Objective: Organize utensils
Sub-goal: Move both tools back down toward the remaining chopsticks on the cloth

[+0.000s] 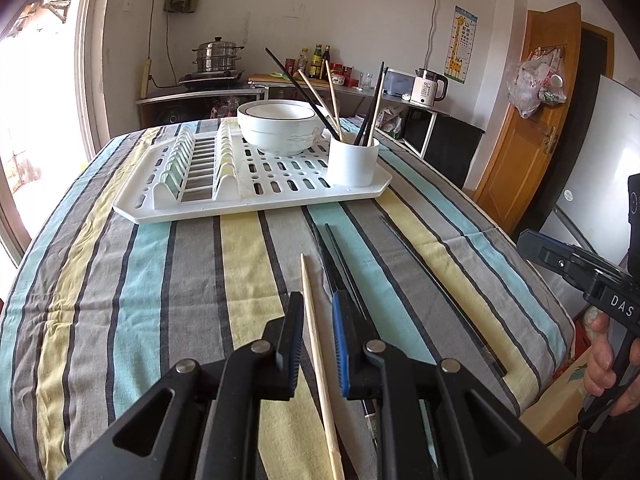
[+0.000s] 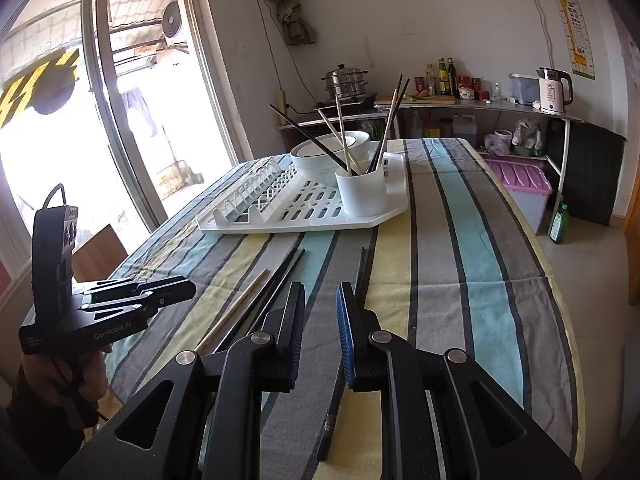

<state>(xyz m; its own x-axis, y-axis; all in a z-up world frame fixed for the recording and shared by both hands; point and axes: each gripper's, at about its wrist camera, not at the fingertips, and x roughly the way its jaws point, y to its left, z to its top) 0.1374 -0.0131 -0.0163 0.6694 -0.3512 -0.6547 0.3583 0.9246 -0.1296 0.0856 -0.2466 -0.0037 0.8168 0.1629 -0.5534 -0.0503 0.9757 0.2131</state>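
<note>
My left gripper open around pale wooden chopstick, lower centre; thin stick could roll out when closing.

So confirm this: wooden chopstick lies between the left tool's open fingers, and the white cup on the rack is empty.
Not quite. The cup is not empty: it holds several chopsticks, black and wooden, as both wrist views show. The rest stands: the wooden chopstick lies between the left tool's open fingers, and the cup stands on the rack.
</note>
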